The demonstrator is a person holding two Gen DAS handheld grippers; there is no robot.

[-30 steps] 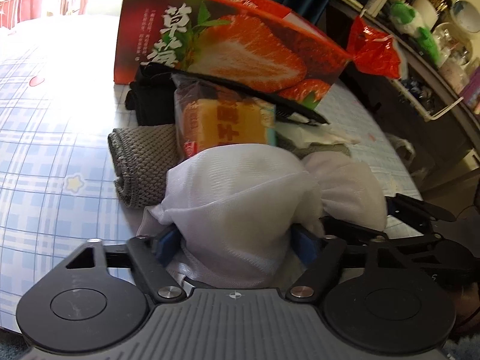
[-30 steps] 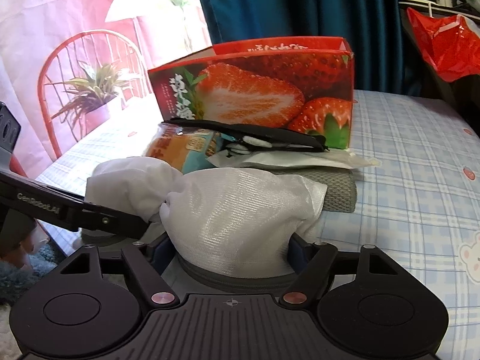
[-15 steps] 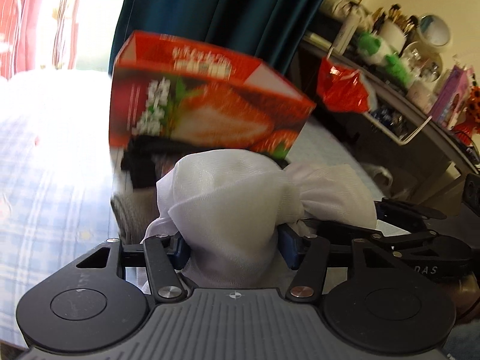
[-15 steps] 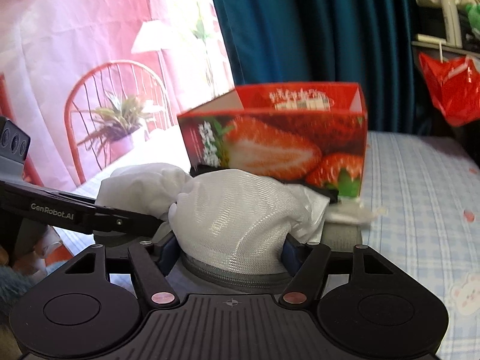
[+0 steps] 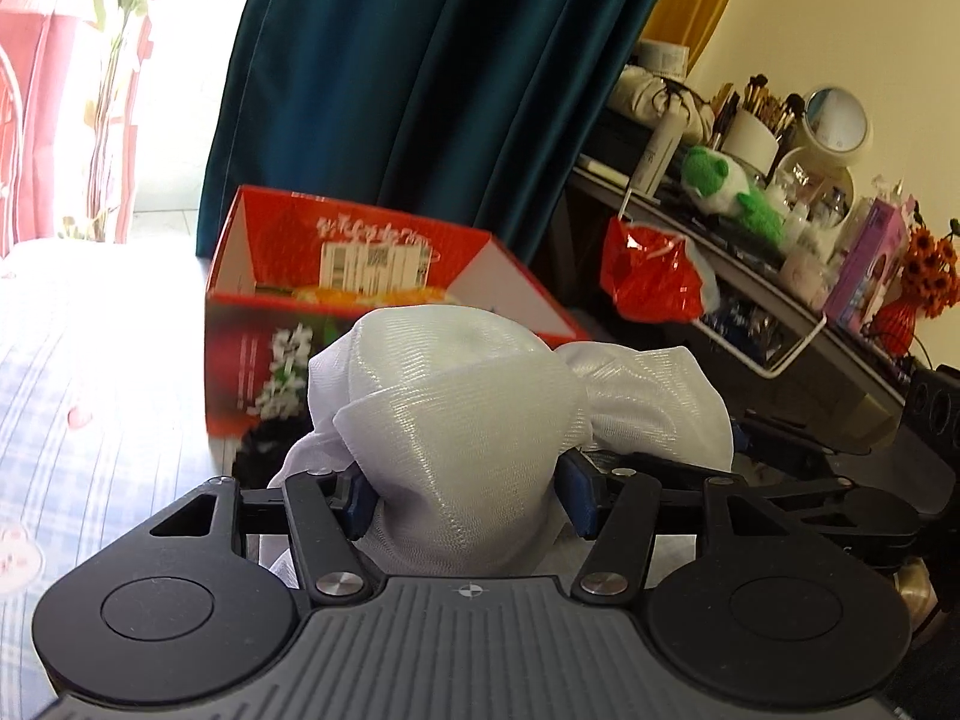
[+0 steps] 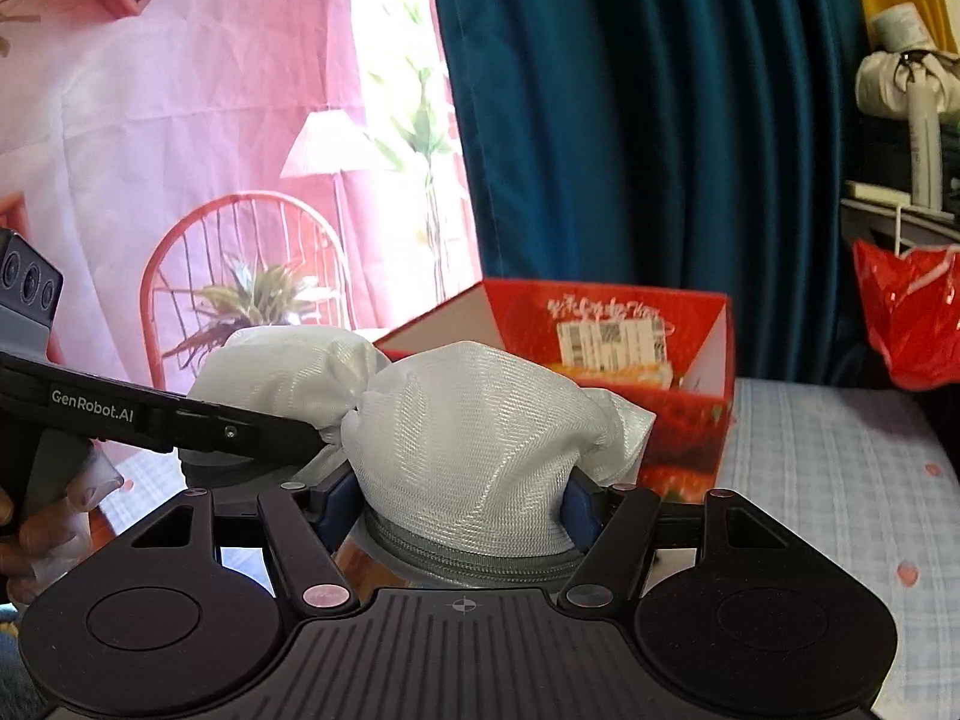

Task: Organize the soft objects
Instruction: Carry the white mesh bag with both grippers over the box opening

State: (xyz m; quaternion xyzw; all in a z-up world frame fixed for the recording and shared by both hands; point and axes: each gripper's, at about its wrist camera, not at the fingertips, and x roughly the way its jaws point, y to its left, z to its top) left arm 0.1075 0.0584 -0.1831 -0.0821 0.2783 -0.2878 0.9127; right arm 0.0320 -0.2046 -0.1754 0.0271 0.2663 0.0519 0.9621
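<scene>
Left hand-held gripper [image 5: 468, 495] and right hand-held gripper [image 6: 459, 495] each clamped on one end of white mesh bag [image 5: 456, 426], held above blue checked worktop [image 6: 840, 456], just before open strawberry box [image 5: 360, 300]. Risks: slick mesh slipping from pads; sagging middle snagging box rim; uneven pull dropping one end.

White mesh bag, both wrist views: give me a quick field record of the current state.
held item: white mesh bag, bunched, with a grey zipper edge
left gripper: shut on one end of the bag
right gripper: shut on the other end
bag position: lifted, in front of the red strawberry box
box: open top, packets inside
surface: blue plaid tablecloth
background: teal curtain
</scene>
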